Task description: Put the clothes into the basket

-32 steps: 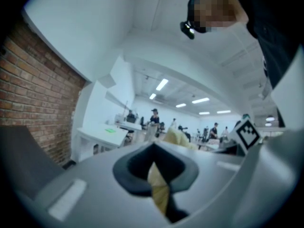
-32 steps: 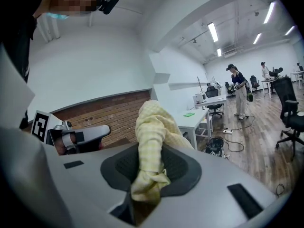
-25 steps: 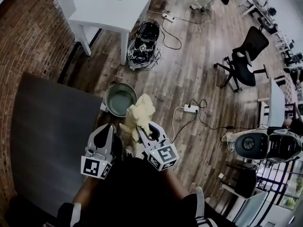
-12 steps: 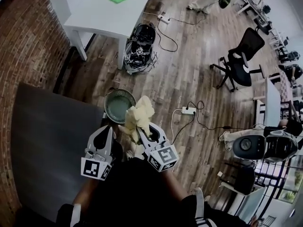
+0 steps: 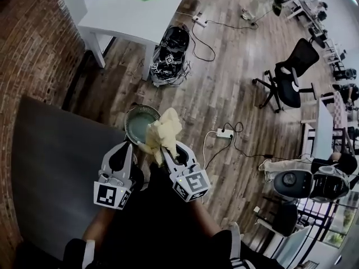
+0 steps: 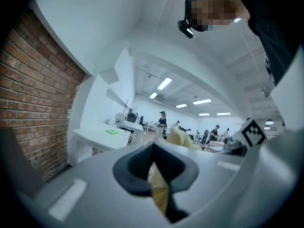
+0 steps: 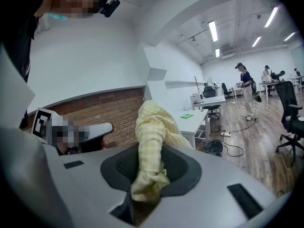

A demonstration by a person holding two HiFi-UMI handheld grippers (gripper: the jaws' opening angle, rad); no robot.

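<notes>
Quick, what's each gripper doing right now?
Left gripper: jaws closed, pinching a strip of the pale yellow checked cloth.
Right gripper: jaws closed on a bunch of the same cloth.

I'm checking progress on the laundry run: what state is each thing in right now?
yellow cloth, bunched, held up near the basket, not yet in it.
basket, upright on the floor, looks empty.
right tongs, closed on the yellow cloth.
left tongs, closed, apparently on a cloth corner.
</notes>
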